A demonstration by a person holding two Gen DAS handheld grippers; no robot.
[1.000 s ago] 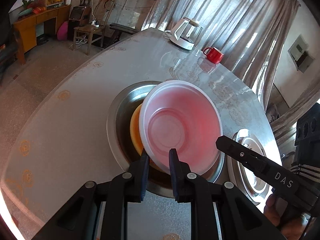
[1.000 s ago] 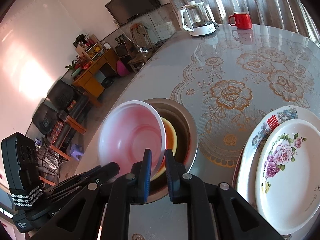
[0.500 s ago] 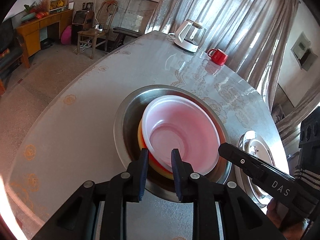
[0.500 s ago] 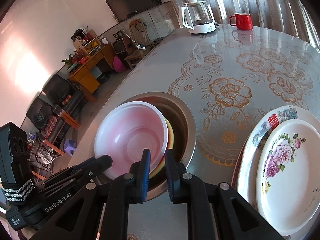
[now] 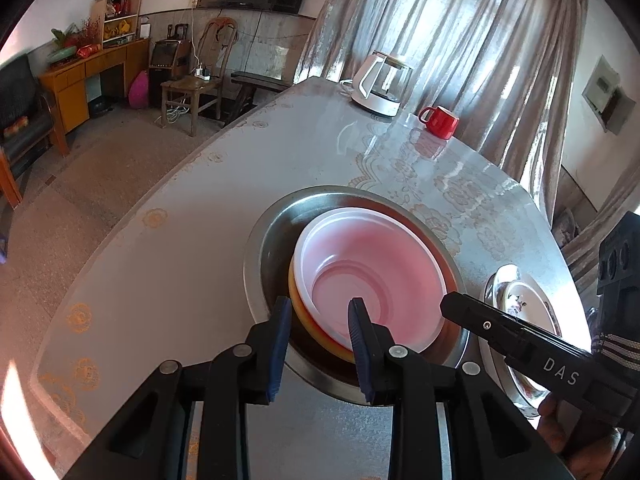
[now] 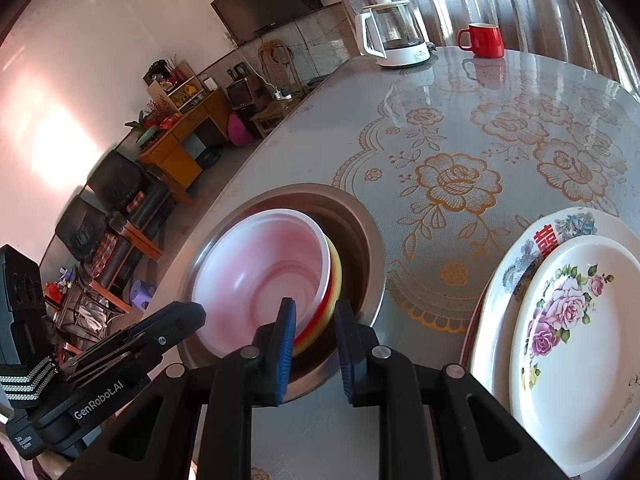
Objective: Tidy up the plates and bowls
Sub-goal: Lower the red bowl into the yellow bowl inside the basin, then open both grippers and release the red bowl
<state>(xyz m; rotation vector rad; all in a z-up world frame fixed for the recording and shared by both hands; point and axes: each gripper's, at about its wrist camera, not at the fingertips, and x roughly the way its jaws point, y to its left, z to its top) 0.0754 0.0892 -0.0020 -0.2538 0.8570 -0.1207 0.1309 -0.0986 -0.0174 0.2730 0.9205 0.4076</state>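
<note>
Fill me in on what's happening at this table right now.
A person is sorting dishes with a pair of handheld tongs. The pink bowl sits nested on a yellow bowl inside the metal basin. Both the left tongs and the right tongs straddle the stacked bowls' near rim, and both are opening, letting go. Off to the side, a floral plate lies stacked on a larger plate. A kettle and red mug stand at the far end.

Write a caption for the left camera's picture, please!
Left gripper opening around the pink bowl's rim, nested inside the steel basin.
</note>
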